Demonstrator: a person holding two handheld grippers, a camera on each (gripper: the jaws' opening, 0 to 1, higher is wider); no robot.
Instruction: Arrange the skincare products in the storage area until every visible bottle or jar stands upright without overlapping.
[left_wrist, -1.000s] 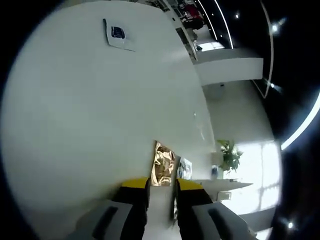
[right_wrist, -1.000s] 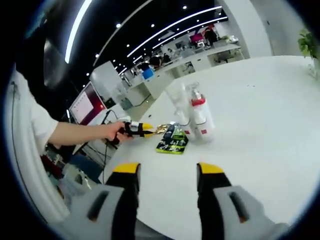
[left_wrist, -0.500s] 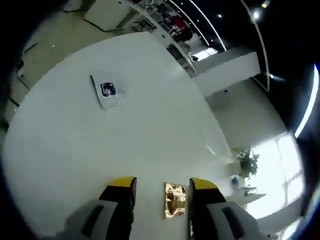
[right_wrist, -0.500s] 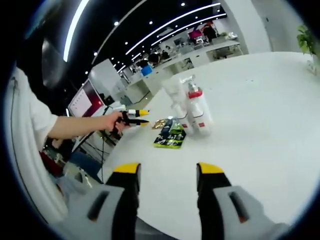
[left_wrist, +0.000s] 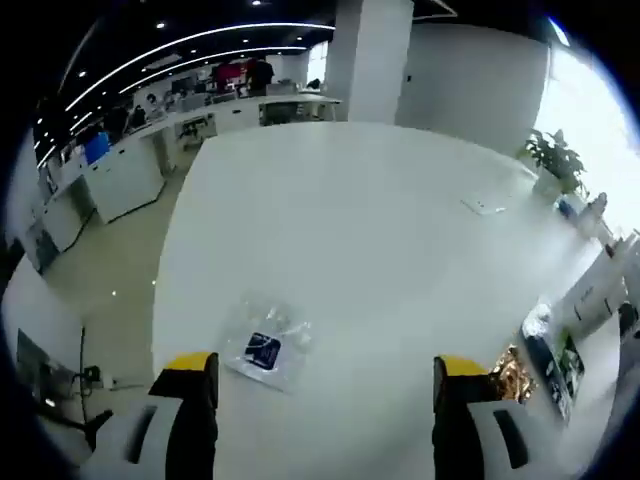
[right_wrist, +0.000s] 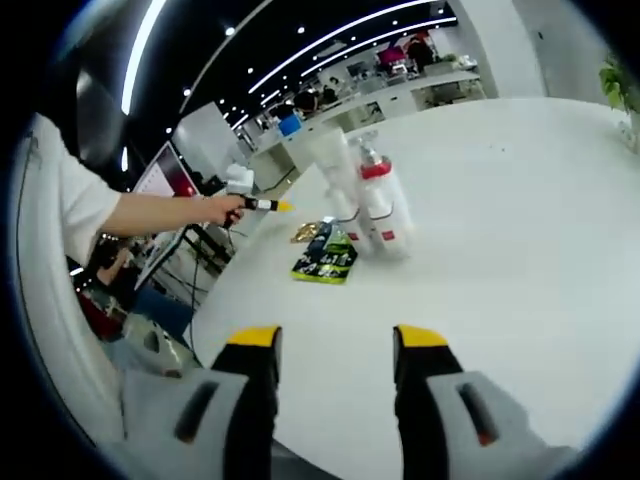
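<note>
Both grippers hang empty with jaws apart — the left gripper (left_wrist: 315, 385) faces a clear sachet (left_wrist: 267, 345), the right gripper (right_wrist: 325, 345) the upright bottles (right_wrist: 372, 205) — presumably to choose what needs tidying.

Left hand-held gripper (left_wrist: 317, 372), jaws spread wide and empty, held above the surface by an outstretched hand (right_wrist: 222, 208) on a white-sleeved arm (right_wrist: 75, 215); right hand-held gripper (right_wrist: 327, 340), jaws parted, empty, near the surface's edge.

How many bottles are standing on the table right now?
2 that I can make out: a white bottle and, touching it, a red-collared bottle, both upright behind the green sachet. Another could be hidden behind them.
</note>
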